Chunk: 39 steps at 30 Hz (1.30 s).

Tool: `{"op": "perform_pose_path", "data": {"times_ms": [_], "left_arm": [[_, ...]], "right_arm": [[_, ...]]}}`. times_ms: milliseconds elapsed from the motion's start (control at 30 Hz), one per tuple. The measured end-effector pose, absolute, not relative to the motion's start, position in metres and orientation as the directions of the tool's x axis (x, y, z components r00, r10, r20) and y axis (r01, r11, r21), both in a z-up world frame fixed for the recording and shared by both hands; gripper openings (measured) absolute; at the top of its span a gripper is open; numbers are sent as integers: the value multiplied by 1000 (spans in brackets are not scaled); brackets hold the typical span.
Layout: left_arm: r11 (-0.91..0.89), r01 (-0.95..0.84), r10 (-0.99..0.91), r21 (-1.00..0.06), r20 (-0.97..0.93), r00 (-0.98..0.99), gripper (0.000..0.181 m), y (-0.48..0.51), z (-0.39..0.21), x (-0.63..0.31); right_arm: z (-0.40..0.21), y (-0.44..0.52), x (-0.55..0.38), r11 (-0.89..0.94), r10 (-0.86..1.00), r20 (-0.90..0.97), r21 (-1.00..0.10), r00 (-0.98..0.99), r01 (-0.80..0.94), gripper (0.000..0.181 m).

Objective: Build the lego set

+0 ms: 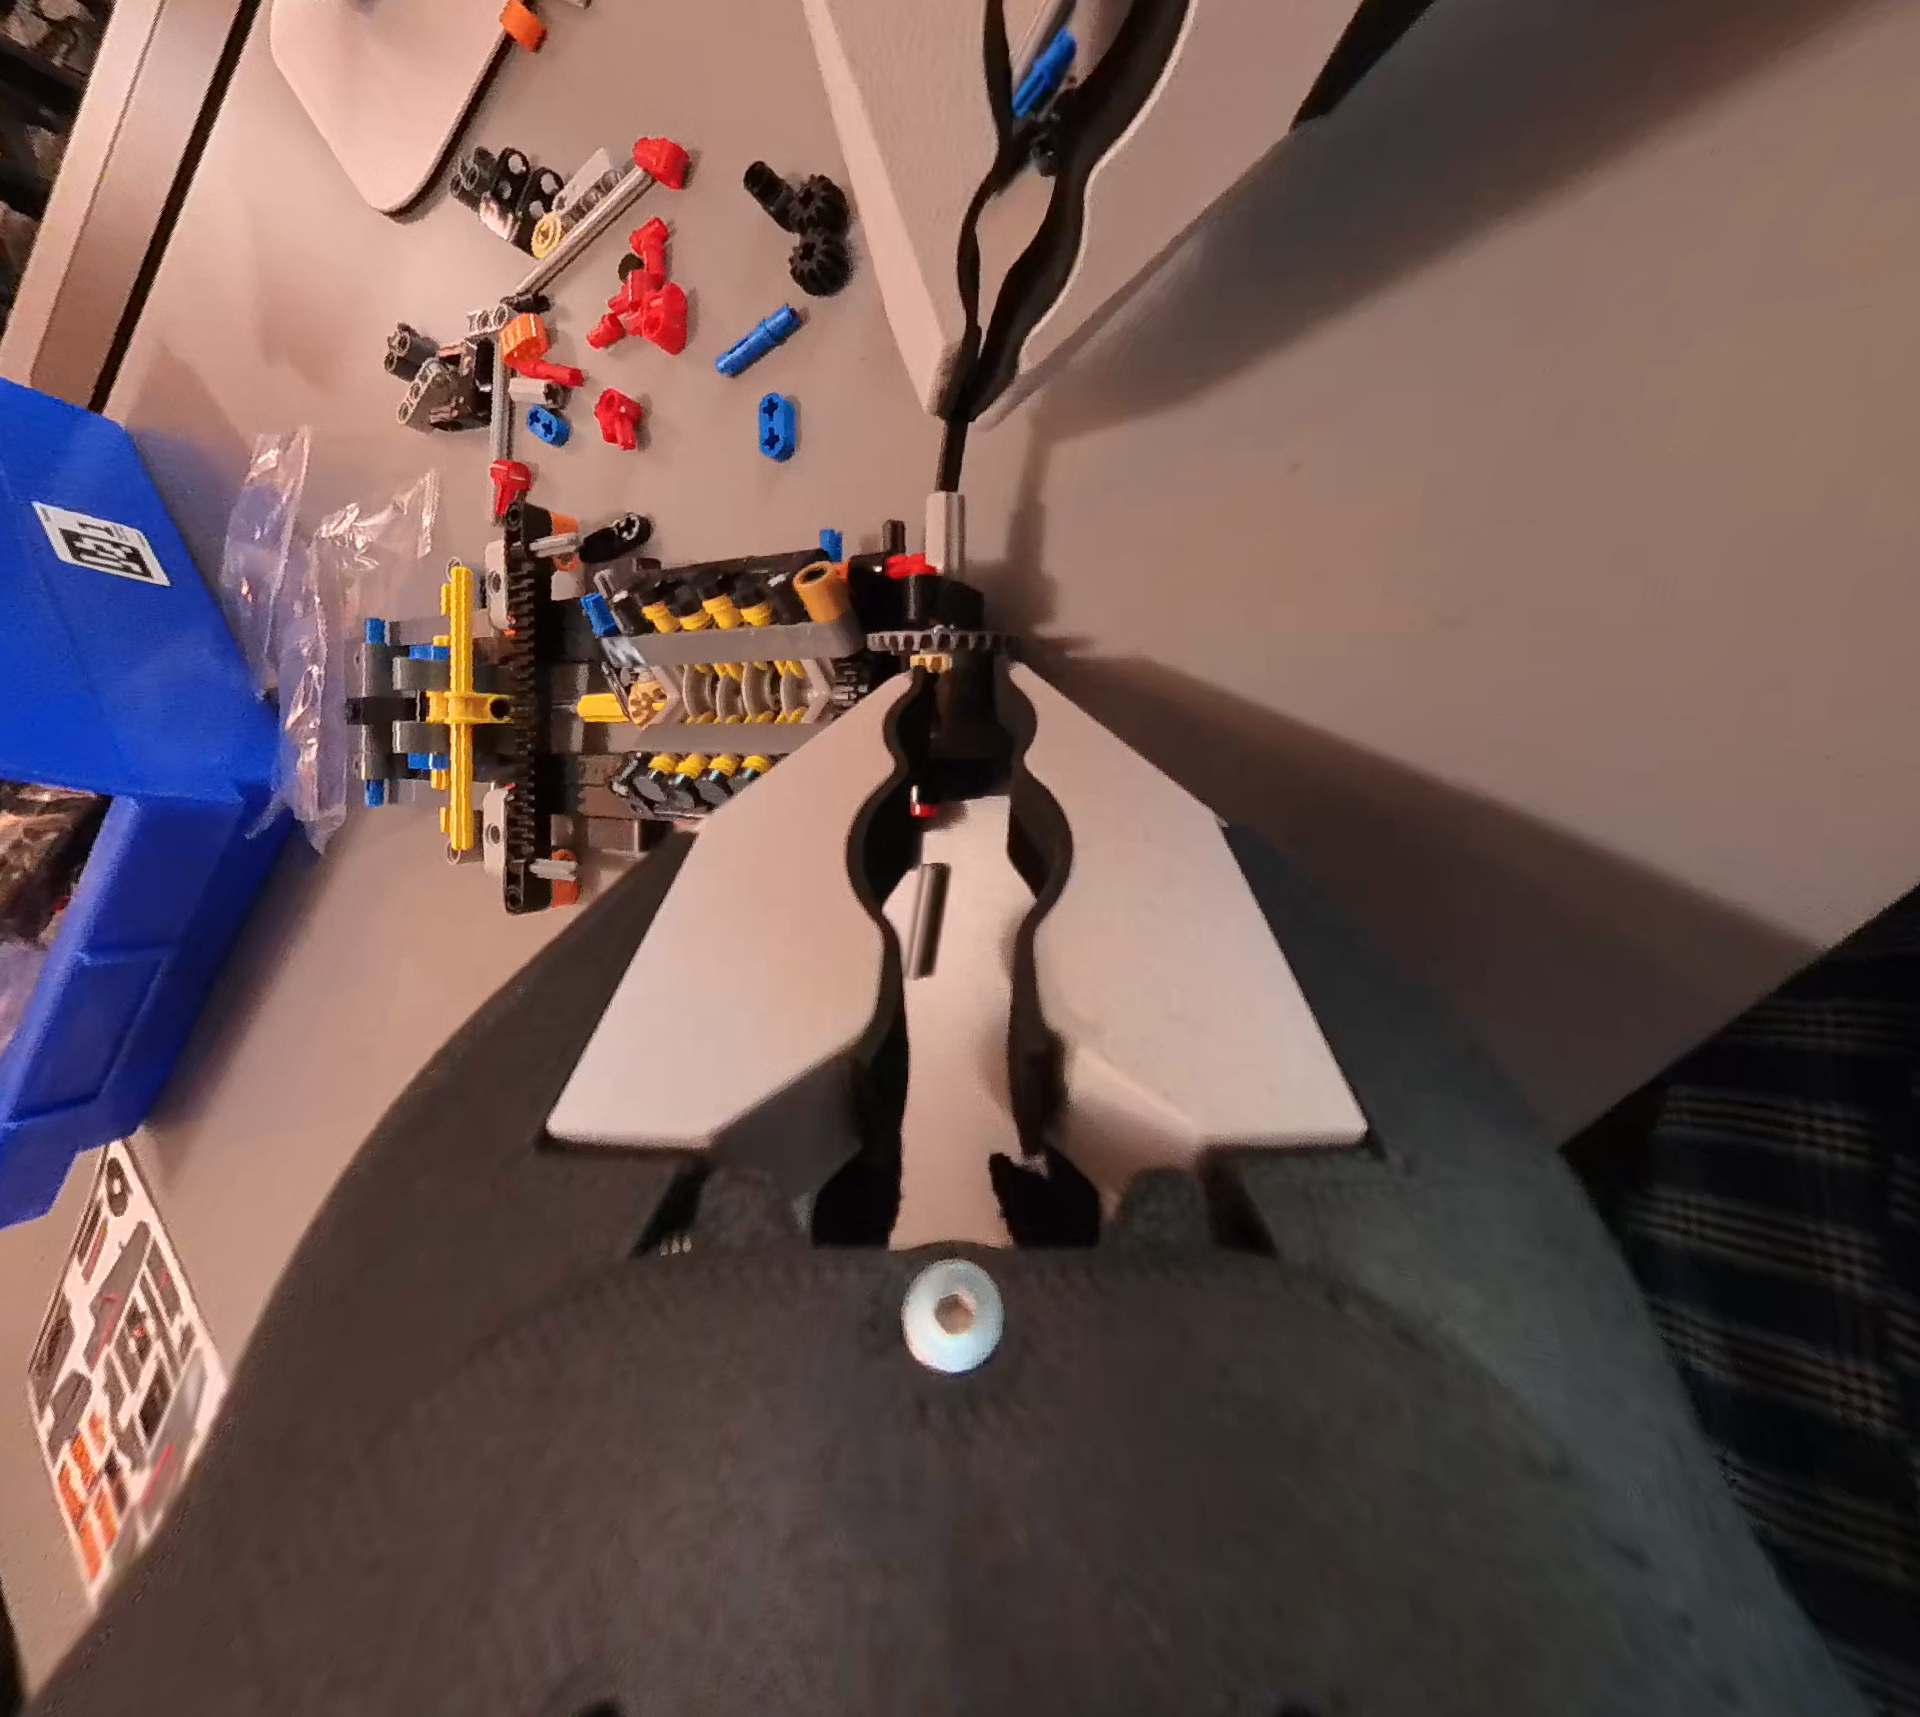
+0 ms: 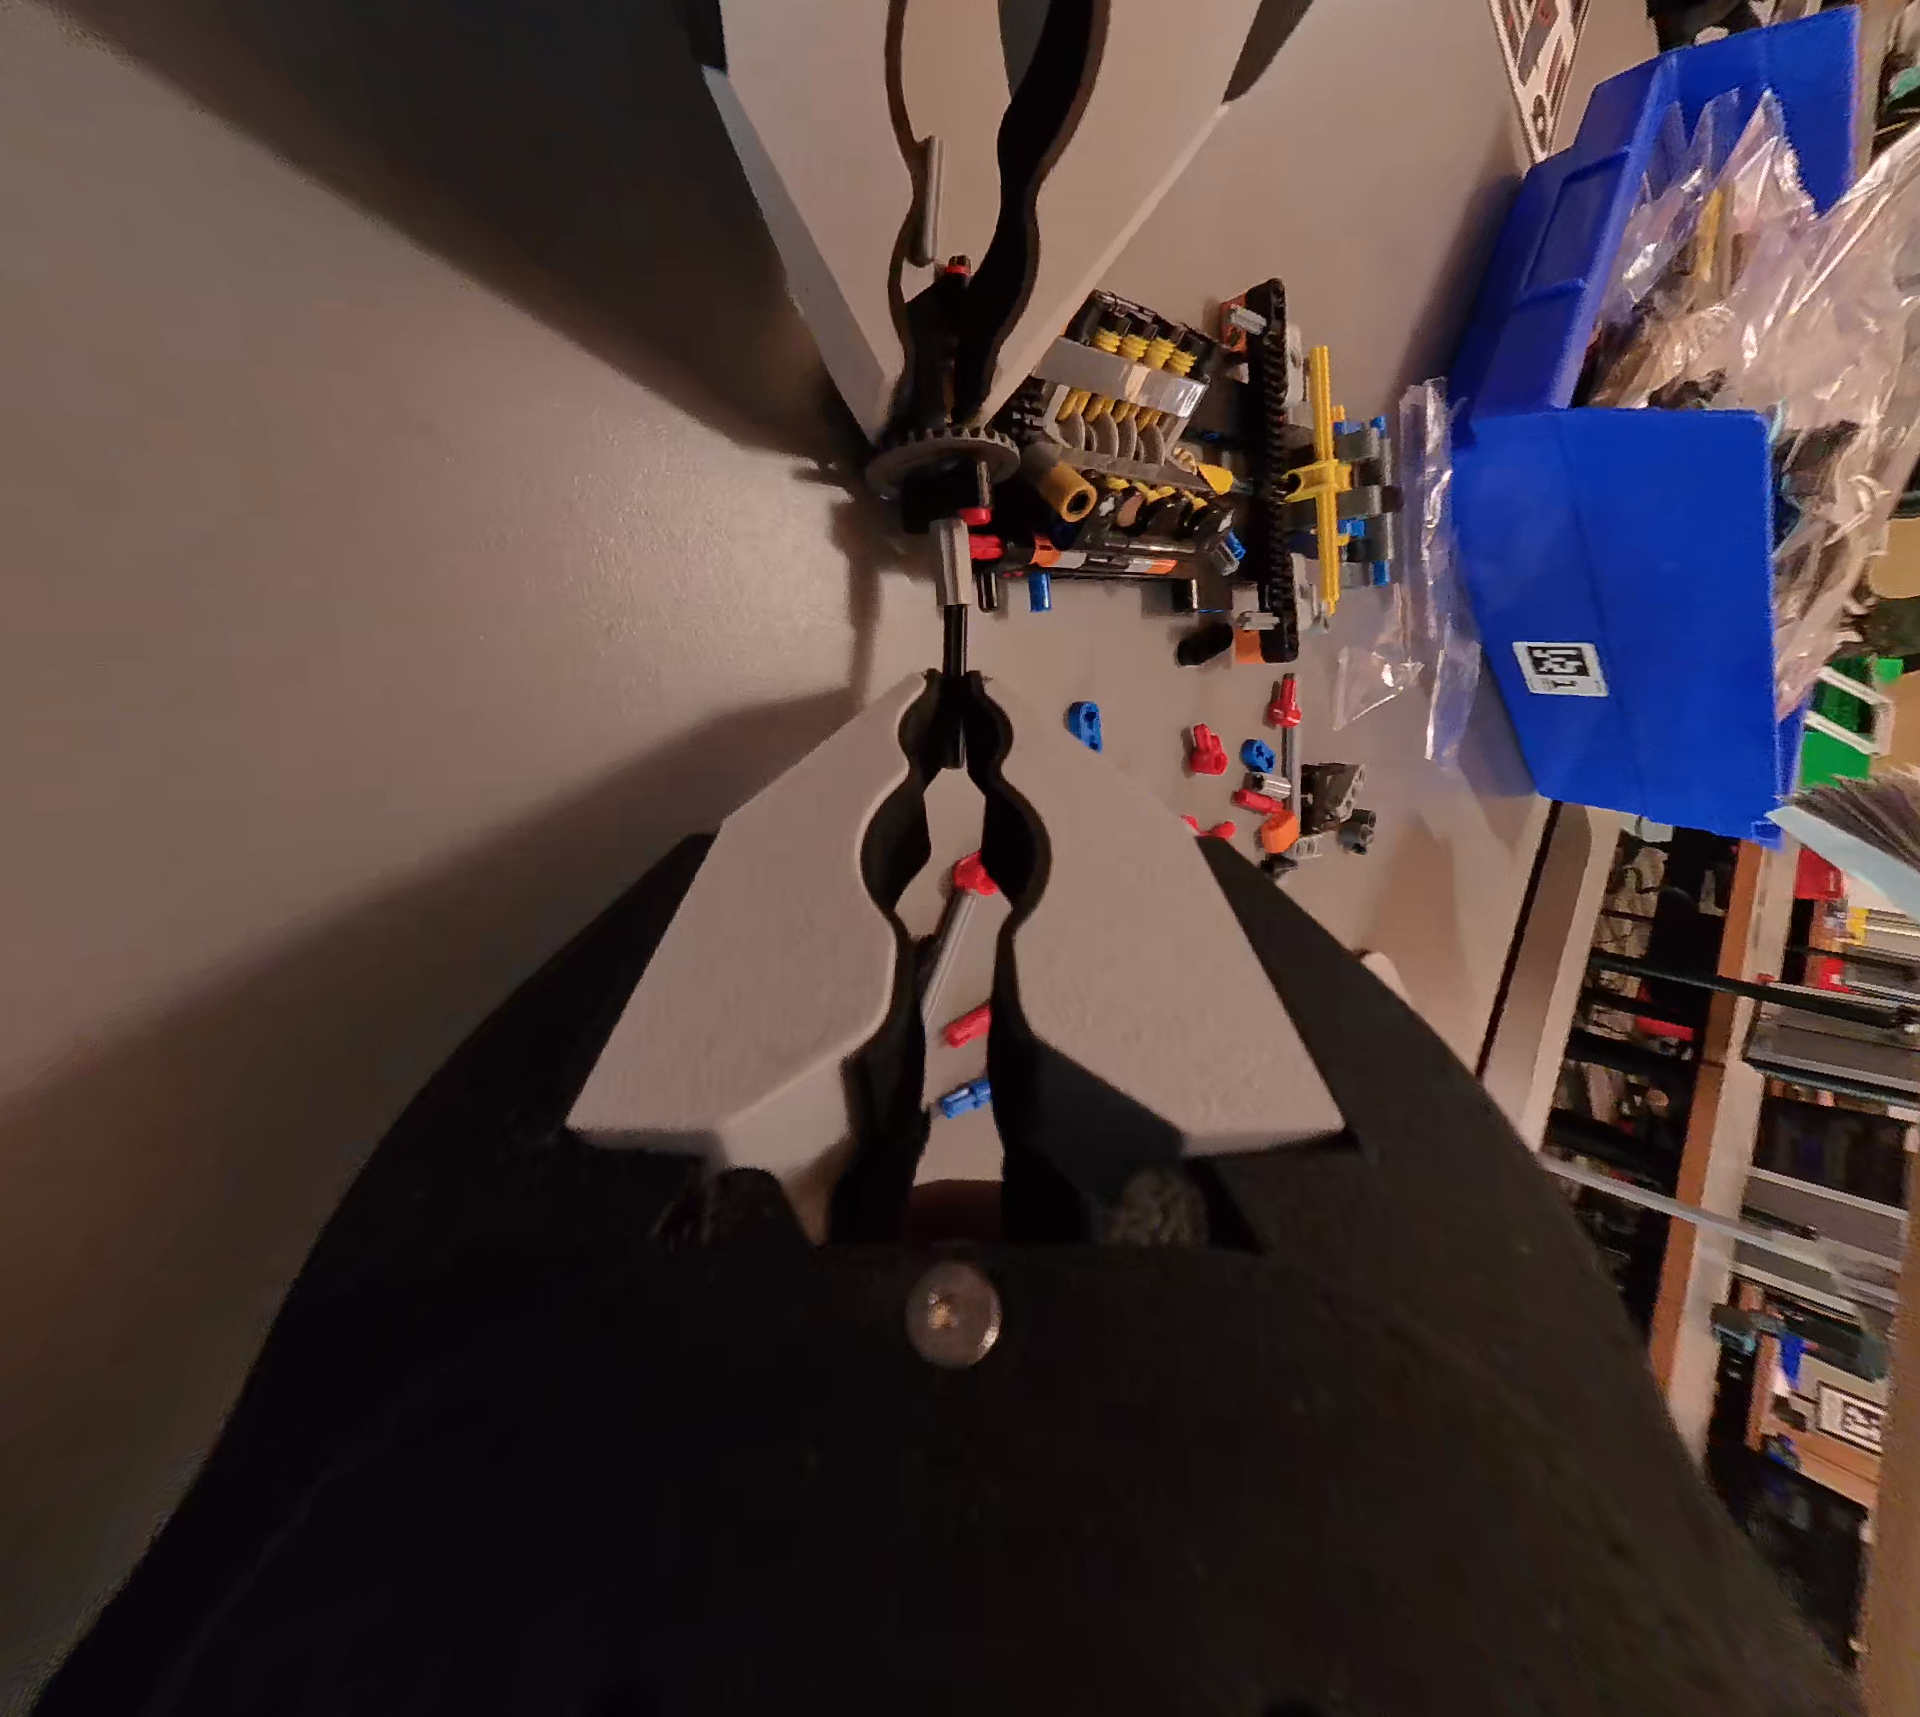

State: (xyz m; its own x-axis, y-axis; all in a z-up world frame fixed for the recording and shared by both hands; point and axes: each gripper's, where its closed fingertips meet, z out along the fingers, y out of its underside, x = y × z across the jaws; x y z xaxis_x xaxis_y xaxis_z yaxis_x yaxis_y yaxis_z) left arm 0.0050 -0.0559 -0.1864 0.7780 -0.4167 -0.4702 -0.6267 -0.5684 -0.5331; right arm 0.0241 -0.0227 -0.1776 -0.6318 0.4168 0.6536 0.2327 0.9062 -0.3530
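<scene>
The part-built lego model (image 1: 665,680), black, grey and yellow with a grey gear (image 1: 914,641) at its near end, lies on the table. My left gripper (image 1: 958,680) is shut on the model's black end block (image 1: 961,732). My right gripper (image 2: 951,685) is shut on a thin black axle (image 2: 954,639) whose grey sleeve (image 2: 951,561) meets the model (image 2: 1143,441) beside the gear. The right gripper also shows in the left wrist view (image 1: 956,410), the left gripper in the right wrist view (image 2: 914,410).
Loose red, blue and black pieces (image 1: 644,306) and two black gears (image 1: 816,223) lie beyond the model. A blue bin (image 1: 114,732) with plastic bags (image 2: 1714,265) stands beside it. A sticker sheet (image 1: 114,1355) and a short grey axle (image 1: 925,919) lie on the table.
</scene>
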Motion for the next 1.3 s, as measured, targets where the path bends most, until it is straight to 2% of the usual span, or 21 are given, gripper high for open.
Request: {"op": "perform_pose_path", "data": {"times_ms": [33,433,600,1300], "left_arm": [[-572,-627,-419,-529,-470,777,9,-56,-186,4],[-569,-646,-456,-509,-459,763,9,-56,-187,2],[-568,-640,-455,-518,-450,768,8,-57,-186,0],[-556,-675,-473,-485,-484,737,8,-58,-187,-3]], "right_arm": [[-177,-23,24,910,410,662,-346,-627,229,0],[-176,-23,20,970,244,823,-199,-513,143,0],[-177,-25,19,965,264,836,-232,-481,126,0],[-176,-31,15,964,264,851,-246,-454,100,0]]}}
